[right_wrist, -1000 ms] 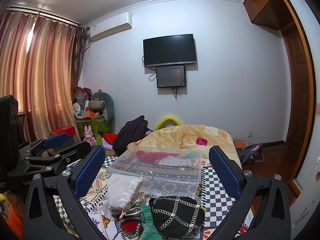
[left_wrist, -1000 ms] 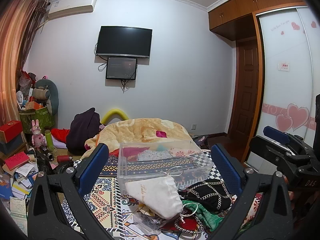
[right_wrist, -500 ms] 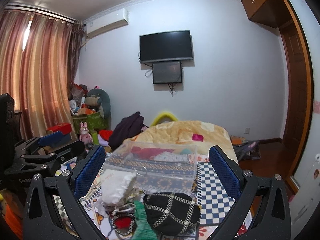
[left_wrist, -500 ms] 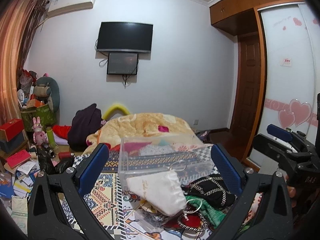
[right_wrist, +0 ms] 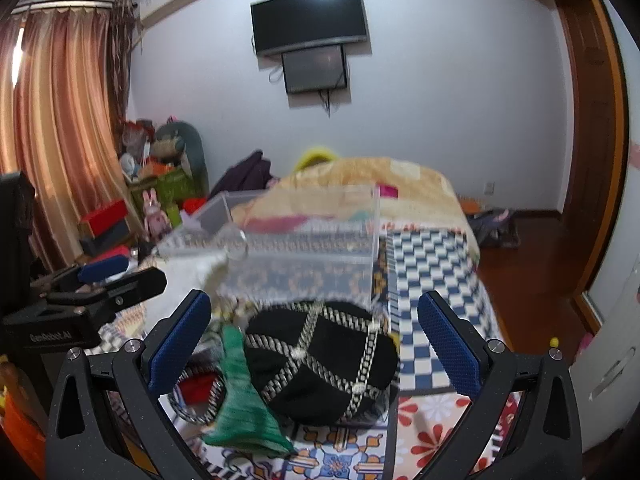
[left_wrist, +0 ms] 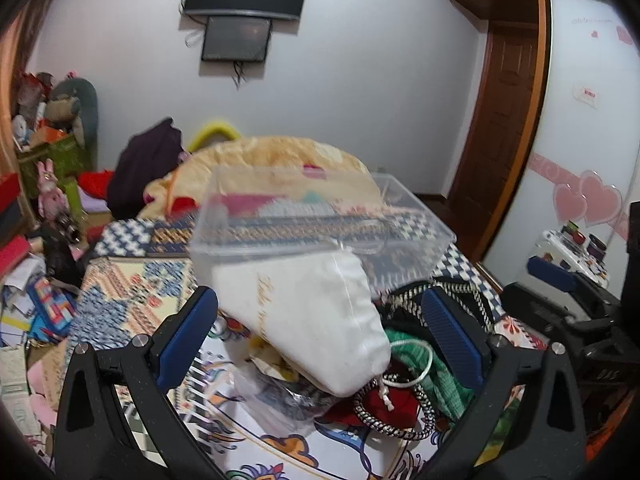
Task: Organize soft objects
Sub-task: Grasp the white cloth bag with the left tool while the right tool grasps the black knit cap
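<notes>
Two grippers, fingers spread wide, frame one white pouch (left_wrist: 308, 316), one black cap (right_wrist: 320, 360), one clear box (left_wrist: 316, 220).

Motion-blurred clear box (left_wrist: 320, 224), green cloth (right_wrist: 240, 400)

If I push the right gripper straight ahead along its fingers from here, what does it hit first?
Most likely the black chain-trimmed bag, which lies between the open fingers of the right gripper just ahead. The clear plastic box sits behind it. Depth is hard to judge in this fisheye view.
</notes>
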Action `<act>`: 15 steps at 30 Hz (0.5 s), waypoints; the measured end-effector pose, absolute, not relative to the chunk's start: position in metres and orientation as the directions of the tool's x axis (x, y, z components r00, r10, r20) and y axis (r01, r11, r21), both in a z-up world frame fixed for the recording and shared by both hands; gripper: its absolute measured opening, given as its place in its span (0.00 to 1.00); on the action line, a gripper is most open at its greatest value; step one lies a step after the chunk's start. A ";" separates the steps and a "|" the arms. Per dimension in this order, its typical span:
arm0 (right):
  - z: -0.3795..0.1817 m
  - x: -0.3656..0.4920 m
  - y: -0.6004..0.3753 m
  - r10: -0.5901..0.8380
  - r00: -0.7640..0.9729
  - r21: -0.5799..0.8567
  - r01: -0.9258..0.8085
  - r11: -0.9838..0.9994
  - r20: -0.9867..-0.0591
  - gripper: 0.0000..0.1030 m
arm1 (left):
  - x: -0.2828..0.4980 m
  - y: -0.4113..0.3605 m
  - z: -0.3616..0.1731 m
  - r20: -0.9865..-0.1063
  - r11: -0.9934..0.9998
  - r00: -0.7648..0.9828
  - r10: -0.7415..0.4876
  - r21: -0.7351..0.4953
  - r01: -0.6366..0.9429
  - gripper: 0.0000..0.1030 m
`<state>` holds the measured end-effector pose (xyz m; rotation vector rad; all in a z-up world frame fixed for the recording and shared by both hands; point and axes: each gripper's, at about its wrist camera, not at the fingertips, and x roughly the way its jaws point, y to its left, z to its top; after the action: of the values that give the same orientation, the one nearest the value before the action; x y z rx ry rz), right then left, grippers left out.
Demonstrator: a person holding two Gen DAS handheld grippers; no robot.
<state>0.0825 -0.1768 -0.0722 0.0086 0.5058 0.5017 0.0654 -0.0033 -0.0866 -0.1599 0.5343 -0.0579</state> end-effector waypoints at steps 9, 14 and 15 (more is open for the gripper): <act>-0.104 0.092 -0.183 0.462 0.681 0.165 -0.456 0.875 -0.568 0.85 | 0.081 -0.005 -0.116 -0.571 0.982 0.812 -0.124 -0.185 0.019 1.00; -0.107 0.092 -0.184 0.489 0.657 0.187 -0.476 0.859 -0.574 0.66 | 0.079 -0.002 -0.118 -0.561 0.981 0.818 -0.130 -0.194 0.023 0.94; -0.106 0.092 -0.183 0.493 0.653 0.187 -0.482 0.856 -0.575 0.59 | 0.080 0.000 -0.118 -0.564 0.979 0.814 -0.141 -0.203 0.029 0.85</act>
<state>0.0919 -0.1831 -0.1062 0.0184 0.6575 0.5531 0.0797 -0.0001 -0.1184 -0.1885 0.6145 -0.0911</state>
